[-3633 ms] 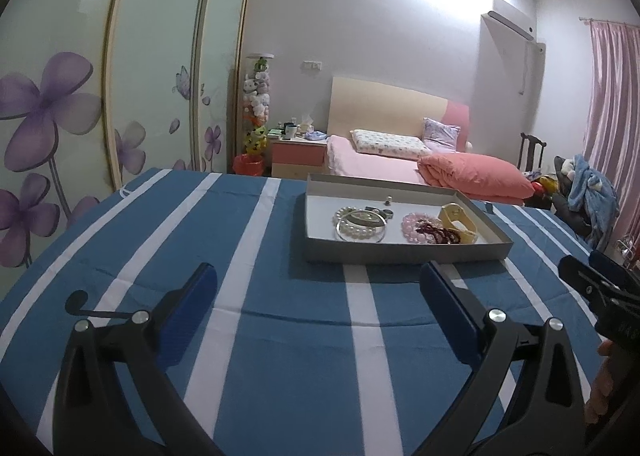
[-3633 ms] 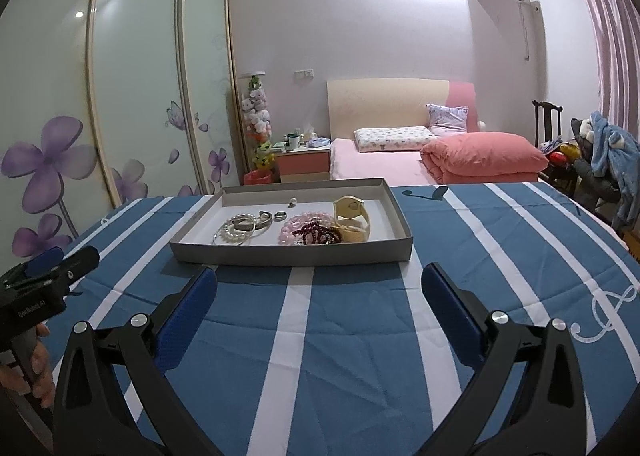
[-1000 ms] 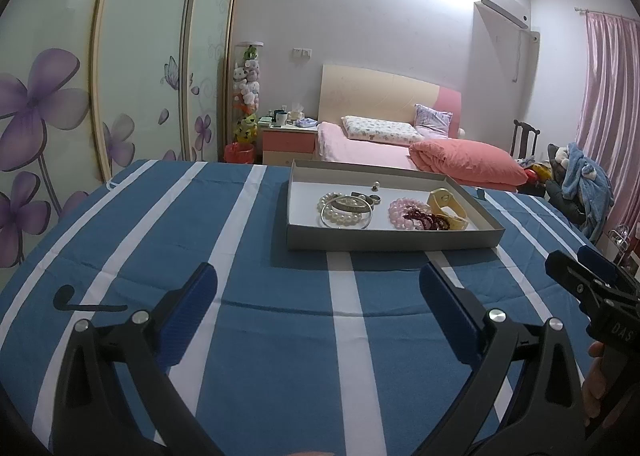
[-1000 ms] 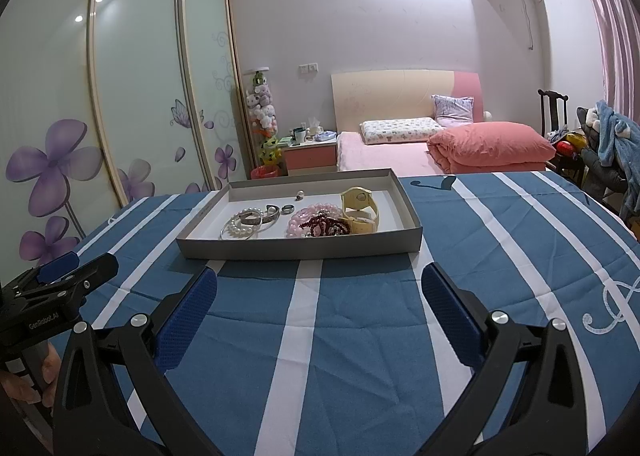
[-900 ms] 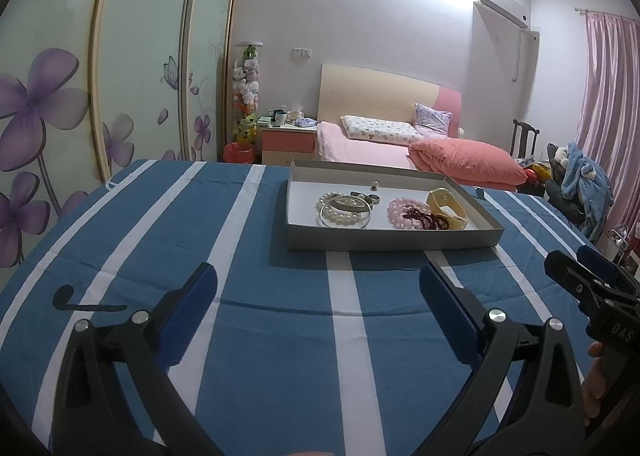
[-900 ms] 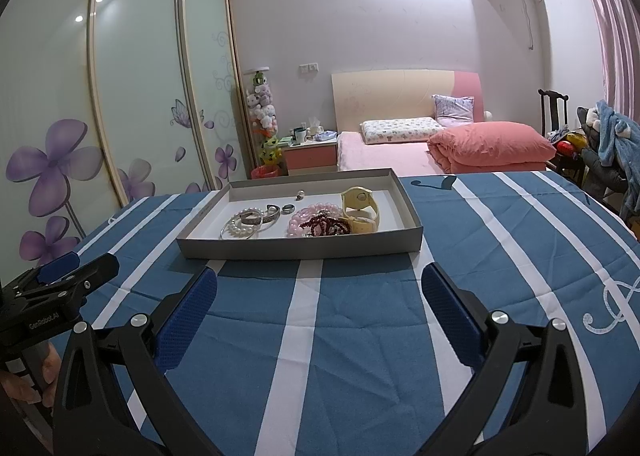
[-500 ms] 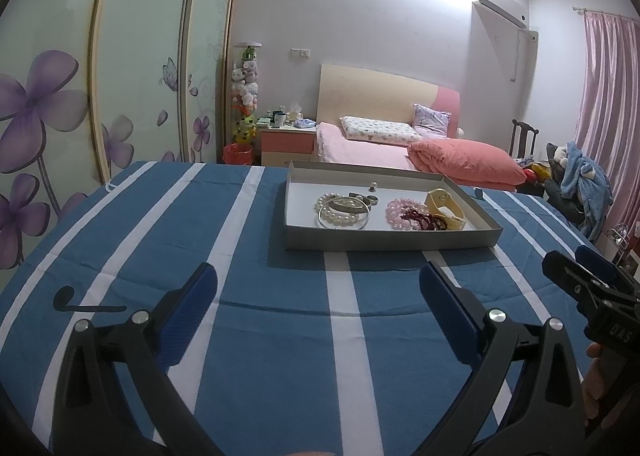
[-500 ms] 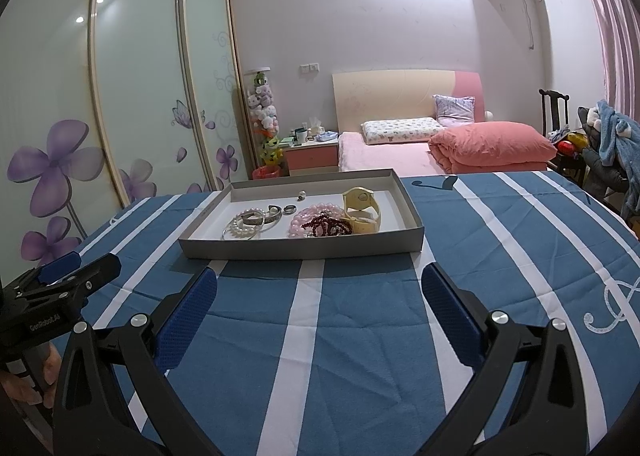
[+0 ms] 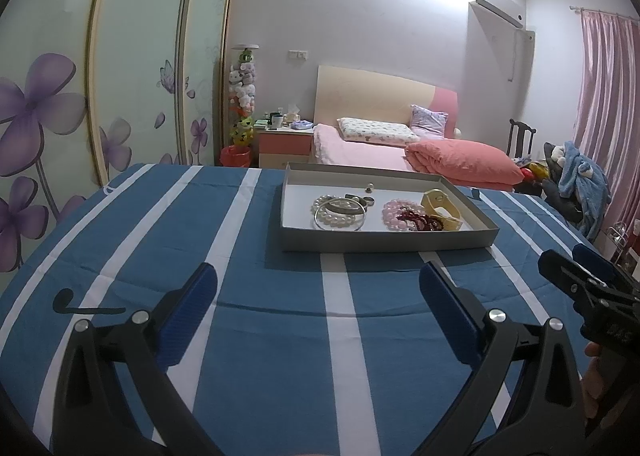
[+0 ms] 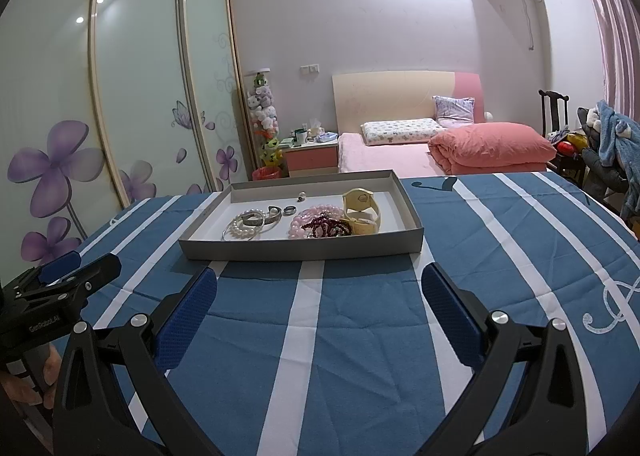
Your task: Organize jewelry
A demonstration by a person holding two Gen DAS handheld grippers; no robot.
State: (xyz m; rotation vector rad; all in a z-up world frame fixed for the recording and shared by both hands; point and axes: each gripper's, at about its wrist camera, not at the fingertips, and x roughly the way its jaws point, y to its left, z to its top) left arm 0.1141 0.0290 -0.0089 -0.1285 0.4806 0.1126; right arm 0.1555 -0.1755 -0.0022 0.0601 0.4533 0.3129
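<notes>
Nearer now than a few seconds ago to the grey tray [image 9: 384,244], with the left gripper [image 9: 318,282] shifted so that the tray looms larger and sits more squarely ahead; much the same for the right gripper [image 10: 319,286], though barely changed over the last second. Both held low above the blue and white striped cloth [image 9: 240,320], jaws spread wide, nothing between the blue pads [image 10: 188,308], well short of the tray's near wall. Inside the tray: a pearl bracelet [image 9: 334,218] with a thin silver bangle [image 9: 340,212] lying over it on the left side, a couple of small rings [image 9: 366,200] and a tiny earring or stud [image 9: 369,188] further back, a pink bead bracelet [image 9: 394,210] near the middle, a dark red bead strand [image 9: 424,221] touching it, and a cream-yellow watch [image 9: 440,208] on the right, partly upright on its strap. Same heap seen from the right wrist: pearls [image 10: 244,230], pink beads [image 10: 308,218], watch [image 10: 362,212]. At the right edge of the left view, the other tool's black body with fingers [image 9: 592,376] wrapped on its handle; at the left edge of the right view, the left tool likewise gripped by a hand [image 10: 24,388]. Beyond the table, a pink bed [image 10: 460,148], a flower-printed wardrobe [image 10: 120,96], pink curtains [image 9: 608,96].
</notes>
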